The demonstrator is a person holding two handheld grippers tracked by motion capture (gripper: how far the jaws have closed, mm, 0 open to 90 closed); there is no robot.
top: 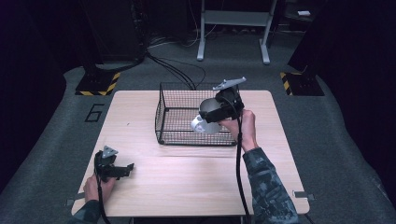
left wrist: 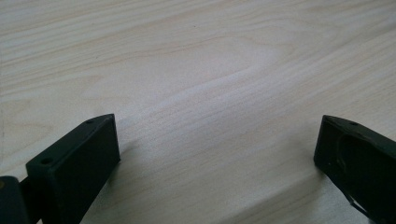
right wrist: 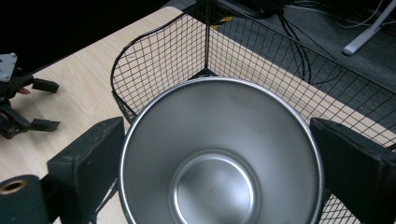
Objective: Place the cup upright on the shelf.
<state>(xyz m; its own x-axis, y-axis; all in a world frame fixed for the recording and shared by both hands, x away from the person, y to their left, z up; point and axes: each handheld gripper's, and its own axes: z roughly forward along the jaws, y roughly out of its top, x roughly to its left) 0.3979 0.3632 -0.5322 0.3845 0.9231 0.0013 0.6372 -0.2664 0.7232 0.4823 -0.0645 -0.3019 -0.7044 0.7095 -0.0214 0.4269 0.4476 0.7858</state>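
Observation:
A shiny steel bowl (top: pixel 204 123) hangs tilted over the right part of a black wire basket (top: pixel 161 112), just above its floor. My right gripper (top: pixel 211 115) is shut on it. In the right gripper view the bowl (right wrist: pixel 219 154) opens toward the camera, empty, with a black jaw pressed against each side of its rim, and the basket (right wrist: pixel 154 60) lies behind it. My left gripper (top: pixel 127 171) rests on the wooden table (top: pixel 187 182) at the front left, open. Its jaws stand wide apart over bare wood in the left gripper view (left wrist: pixel 217 140).
The basket sits at the back middle of the table. In the right gripper view the left gripper (right wrist: pixel 42 105) shows farther off at the left. Cables and a white stand (top: pixel 233 28) are on the grey floor beyond the table.

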